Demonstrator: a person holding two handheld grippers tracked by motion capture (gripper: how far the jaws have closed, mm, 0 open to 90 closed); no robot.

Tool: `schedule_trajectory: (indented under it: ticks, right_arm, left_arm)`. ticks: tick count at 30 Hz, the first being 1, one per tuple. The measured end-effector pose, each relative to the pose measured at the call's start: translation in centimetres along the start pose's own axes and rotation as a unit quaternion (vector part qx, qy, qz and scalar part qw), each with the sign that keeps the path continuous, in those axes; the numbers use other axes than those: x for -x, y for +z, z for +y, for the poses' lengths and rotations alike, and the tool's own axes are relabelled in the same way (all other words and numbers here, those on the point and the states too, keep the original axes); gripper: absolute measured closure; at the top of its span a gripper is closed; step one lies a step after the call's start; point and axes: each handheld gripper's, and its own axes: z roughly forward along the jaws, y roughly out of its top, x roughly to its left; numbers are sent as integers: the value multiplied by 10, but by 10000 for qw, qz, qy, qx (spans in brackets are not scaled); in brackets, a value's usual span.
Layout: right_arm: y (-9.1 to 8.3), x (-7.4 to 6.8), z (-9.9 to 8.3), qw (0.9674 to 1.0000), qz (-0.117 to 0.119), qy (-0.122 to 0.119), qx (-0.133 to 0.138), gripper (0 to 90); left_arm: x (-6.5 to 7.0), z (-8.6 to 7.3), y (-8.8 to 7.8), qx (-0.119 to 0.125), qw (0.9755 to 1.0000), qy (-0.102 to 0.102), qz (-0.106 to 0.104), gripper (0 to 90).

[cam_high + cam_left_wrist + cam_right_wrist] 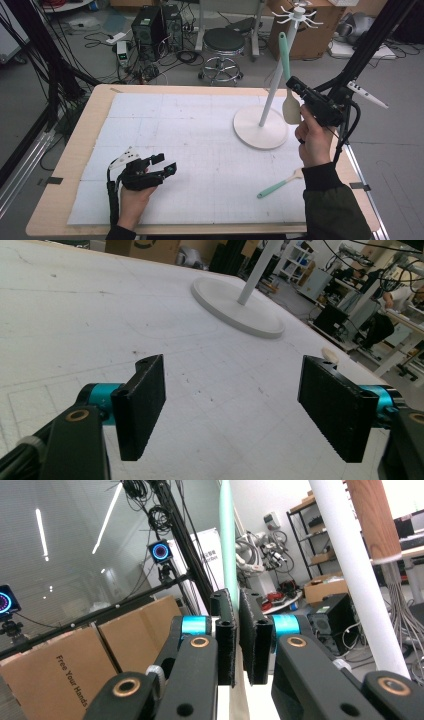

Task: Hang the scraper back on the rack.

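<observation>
A person sits at a table w/ a white mat (pixel 200 130), a two-jaw gripper in each hand.

The right gripper (pixel 295 86) is lifted above the table's far right, next to a white hanging stand (pixel 270 95) w/ a round base and hooks at the top. Its jaws are pinched nearly closed on a spatula (pixel 287 80): mint-green handle pointing up toward the hooks, cream blade hanging down just below the jaws, in front of the stand's pole. In the right gripper view the right gripper's two black pads (pixel 227 630) press either side of the green handle (pixel 227 535), which rises straight up between them; the white pole (pixel 355 570) stands close by at right. The spatula is clear of the table, held in the air.

The left gripper (pixel 167 164) rests low on the mat at near left, in the person's left hand (pixel 132 197). Its jaws are spread wide w/ nothing between them; the left gripper view shows bare mat between the two pads (pixel 145 405), and the stand's base (pixel 237 307) farther off.

A second spatula (pixel 280 184), same green handle and pale blade, lies flat on the mat at near right, just left of the person's right sleeve (pixel 330 205), well apart from both grippers.
</observation>
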Motion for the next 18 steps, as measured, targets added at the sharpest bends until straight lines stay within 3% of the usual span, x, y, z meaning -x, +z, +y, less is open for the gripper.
schedule_trajectory:
  ticks: [10, 18]
  right_arm:
    - [-6, -2, 15, 9997, 34, -29, 255, 861]
    - [-8, -1, 16, 9996, 13, 14, 267, 861]
  left_arm:
    - [0, 0, 0, 5, 10000, 10, -3, 278]
    - [0, 0, 1, -14, 10000, 12, 3, 279]
